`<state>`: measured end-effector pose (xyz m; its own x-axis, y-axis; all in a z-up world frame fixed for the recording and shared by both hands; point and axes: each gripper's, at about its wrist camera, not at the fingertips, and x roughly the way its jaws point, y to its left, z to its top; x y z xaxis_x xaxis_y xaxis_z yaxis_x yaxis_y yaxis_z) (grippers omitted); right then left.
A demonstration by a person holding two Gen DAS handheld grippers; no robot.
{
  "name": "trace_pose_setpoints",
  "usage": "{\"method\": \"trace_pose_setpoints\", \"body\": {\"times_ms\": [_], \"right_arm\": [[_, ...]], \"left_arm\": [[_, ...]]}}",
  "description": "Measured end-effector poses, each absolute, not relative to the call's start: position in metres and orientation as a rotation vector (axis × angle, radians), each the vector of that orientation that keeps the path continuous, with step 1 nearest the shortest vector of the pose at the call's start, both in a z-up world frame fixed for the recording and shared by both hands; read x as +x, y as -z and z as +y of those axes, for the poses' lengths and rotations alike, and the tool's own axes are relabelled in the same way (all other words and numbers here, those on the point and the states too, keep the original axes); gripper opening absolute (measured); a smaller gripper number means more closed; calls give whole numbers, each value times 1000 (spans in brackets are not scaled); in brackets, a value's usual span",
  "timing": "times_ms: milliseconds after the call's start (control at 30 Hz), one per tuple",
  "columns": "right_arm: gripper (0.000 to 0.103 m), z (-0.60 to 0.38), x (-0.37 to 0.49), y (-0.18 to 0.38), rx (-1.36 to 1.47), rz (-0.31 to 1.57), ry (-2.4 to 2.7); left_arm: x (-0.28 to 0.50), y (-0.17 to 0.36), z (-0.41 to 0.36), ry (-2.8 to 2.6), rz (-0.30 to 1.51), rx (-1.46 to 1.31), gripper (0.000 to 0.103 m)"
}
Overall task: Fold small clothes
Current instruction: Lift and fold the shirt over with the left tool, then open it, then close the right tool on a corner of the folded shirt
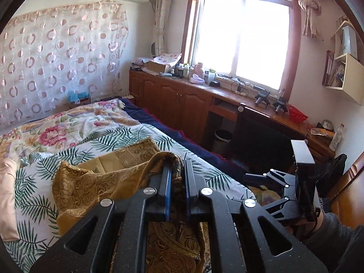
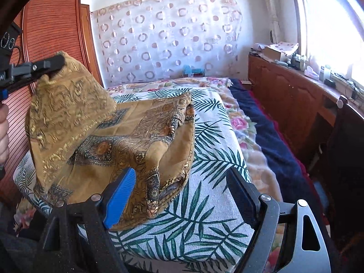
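Left tongs [image 1: 178, 162] pinch gold cloth [image 2: 136, 136] corner, lifted; right tongs [image 2: 182, 195] agape, empty; cloth's long axis unclear.

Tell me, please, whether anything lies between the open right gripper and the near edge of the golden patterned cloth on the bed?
Nothing visible does. The right gripper hangs open just short of the golden patterned cloth, with only bare palm-leaf bedcover between its fingers. The left gripper, shut on a lifted corner, is off to the side.

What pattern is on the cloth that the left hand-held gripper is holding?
Golden-brown cloth with dark paisley and floral motifs, clearest in the right wrist view.
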<state>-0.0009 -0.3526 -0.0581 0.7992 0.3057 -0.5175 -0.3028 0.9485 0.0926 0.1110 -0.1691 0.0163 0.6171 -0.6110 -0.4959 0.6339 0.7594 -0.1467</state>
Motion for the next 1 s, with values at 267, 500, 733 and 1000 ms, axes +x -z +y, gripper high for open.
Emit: {"method": "trace_pose_setpoints", "body": {"times_ms": [267,500,733,1000], "right_arm": [[83,-361,2,51,5,558,-328],[83,-358,5,47,-2,552,-339],[83,-340,9,45,-25,550,-371],[83,-298,16,35,-78,538,-440]], "left_arm": [[104,-17,-157,726,563,62,52],[96,-10,-109,627,553,39,79],[89,15,-59,464,583,20,79],[78,38,-14,331,600,-24,79]]}}
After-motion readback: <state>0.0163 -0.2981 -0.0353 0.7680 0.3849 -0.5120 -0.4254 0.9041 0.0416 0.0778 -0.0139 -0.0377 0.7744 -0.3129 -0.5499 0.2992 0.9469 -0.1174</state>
